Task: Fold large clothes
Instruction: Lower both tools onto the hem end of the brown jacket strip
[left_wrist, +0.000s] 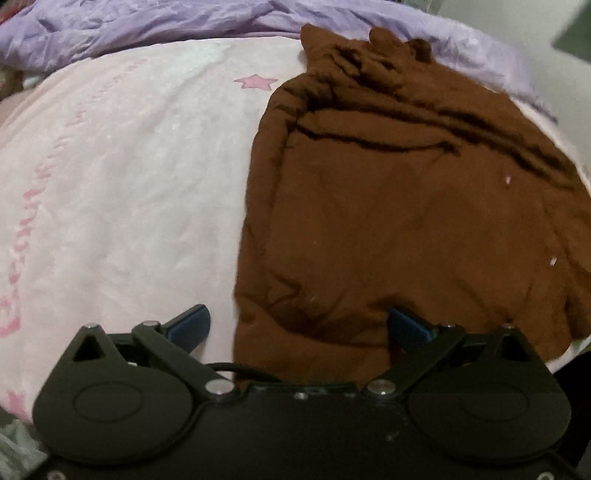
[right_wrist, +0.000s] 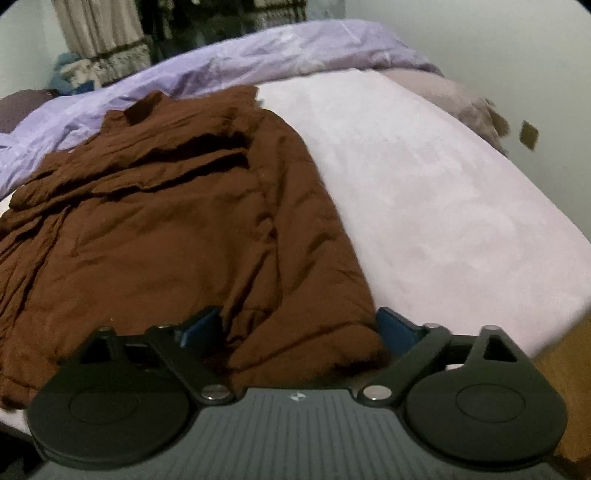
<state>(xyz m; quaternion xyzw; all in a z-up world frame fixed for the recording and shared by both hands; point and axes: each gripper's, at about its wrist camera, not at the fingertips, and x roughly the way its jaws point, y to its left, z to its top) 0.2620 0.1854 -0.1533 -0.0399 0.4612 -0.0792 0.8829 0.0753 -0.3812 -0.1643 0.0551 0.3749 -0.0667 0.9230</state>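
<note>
On the bed (left_wrist: 110, 184), a creased brown garment (left_wrist: 406, 221) lies on plush pink fabric. Left gripper (left_wrist: 299, 325) and right gripper (right_wrist: 299, 325) straddle its near hem, jaws apart.

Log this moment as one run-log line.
brown garment: partly folded on bed | left hand-held gripper: open at near hem | right hand-held gripper: open at near hem

Brown garment (left_wrist: 399, 221): near hem hidden behind left gripper (left_wrist: 297, 325) body; in the right wrist view, cut off at 9 o'clock. Pink lettering (left_wrist: 55, 206) on blanket (left_wrist: 129, 184): blurred, unreadable. Shelf clutter (right_wrist: 110, 48) at 11 o'clock: possibly folded textiles, indistinct.
</note>
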